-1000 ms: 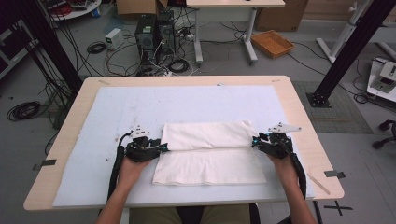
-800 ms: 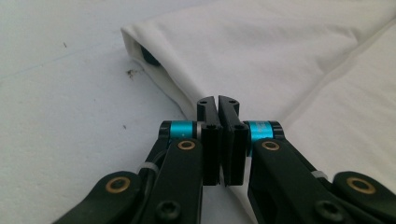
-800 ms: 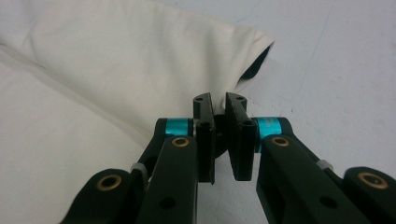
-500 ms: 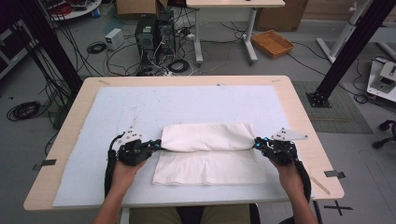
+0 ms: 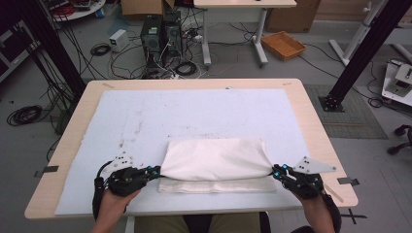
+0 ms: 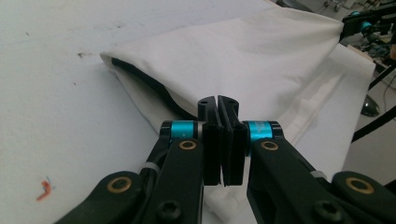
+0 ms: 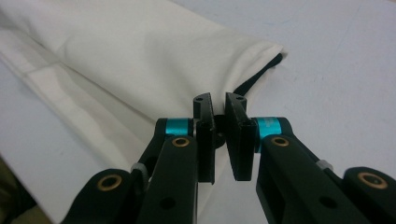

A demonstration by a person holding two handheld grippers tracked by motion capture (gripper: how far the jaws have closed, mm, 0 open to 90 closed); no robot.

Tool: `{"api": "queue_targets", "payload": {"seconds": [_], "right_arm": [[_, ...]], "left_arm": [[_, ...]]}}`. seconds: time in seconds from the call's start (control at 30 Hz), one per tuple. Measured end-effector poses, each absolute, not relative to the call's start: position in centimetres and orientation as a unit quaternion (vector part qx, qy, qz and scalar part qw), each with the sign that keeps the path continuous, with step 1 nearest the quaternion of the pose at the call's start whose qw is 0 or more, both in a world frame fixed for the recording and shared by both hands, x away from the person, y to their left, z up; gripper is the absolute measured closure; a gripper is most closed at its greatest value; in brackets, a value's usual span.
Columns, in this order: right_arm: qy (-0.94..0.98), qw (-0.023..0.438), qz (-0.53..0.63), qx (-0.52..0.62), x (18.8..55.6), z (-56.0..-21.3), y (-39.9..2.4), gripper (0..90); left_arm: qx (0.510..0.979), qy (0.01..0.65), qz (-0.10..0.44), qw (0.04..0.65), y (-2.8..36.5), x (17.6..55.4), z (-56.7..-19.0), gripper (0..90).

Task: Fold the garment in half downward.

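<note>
No legible text, label, brand, number or sign appears in any view. The mat [image 5: 145, 116] on the table carries only faint stains, and one small orange mark near its left edge, seen in the left gripper view, forms no readable character. The equipment on the floor at the far side is too small and blurred for any lettering to be made out.

Folded cloth [image 5: 216, 160] on mat [image 5: 145, 116] near bench [image 5: 311, 116] front edge, left gripper [image 5: 156, 171] at its left end, right gripper [image 5: 277, 172] at its right
</note>
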State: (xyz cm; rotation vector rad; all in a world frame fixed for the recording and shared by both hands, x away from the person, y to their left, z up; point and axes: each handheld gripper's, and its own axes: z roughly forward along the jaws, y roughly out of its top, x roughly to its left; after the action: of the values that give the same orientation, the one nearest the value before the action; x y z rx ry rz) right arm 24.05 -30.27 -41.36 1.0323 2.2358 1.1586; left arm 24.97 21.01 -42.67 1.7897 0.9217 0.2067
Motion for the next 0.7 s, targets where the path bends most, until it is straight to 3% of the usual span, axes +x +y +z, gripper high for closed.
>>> {"api": "queue_targets", "payload": {"seconds": [0.43,0.5,0.57,0.6,0.7], "right_arm": [[0.836,0.166,0.369,0.372,21.5,-42.5,-30.5,80.2],[0.827,0.165,0.383,0.378,21.6,-42.3,-30.8,69.2],[0.819,0.173,0.392,0.382,21.7,-42.0,-31.0,64.3],[0.8,0.197,0.403,0.398,21.9,-41.4,-31.3,57.5],[0.774,0.231,0.42,0.414,22.9,-40.4,-31.7,51.7]], "left_arm": [[0.789,0.373,0.057,0.485,21.0,23.0,-44.0,86.5],[0.773,0.382,0.052,0.504,21.3,23.3,-43.9,68.3],[0.766,0.382,0.06,0.514,21.4,23.6,-43.7,59.8],[0.752,0.392,0.077,0.525,21.7,24.2,-43.0,54.4],[0.731,0.406,0.106,0.539,21.9,25.8,-42.0,49.8]]}}
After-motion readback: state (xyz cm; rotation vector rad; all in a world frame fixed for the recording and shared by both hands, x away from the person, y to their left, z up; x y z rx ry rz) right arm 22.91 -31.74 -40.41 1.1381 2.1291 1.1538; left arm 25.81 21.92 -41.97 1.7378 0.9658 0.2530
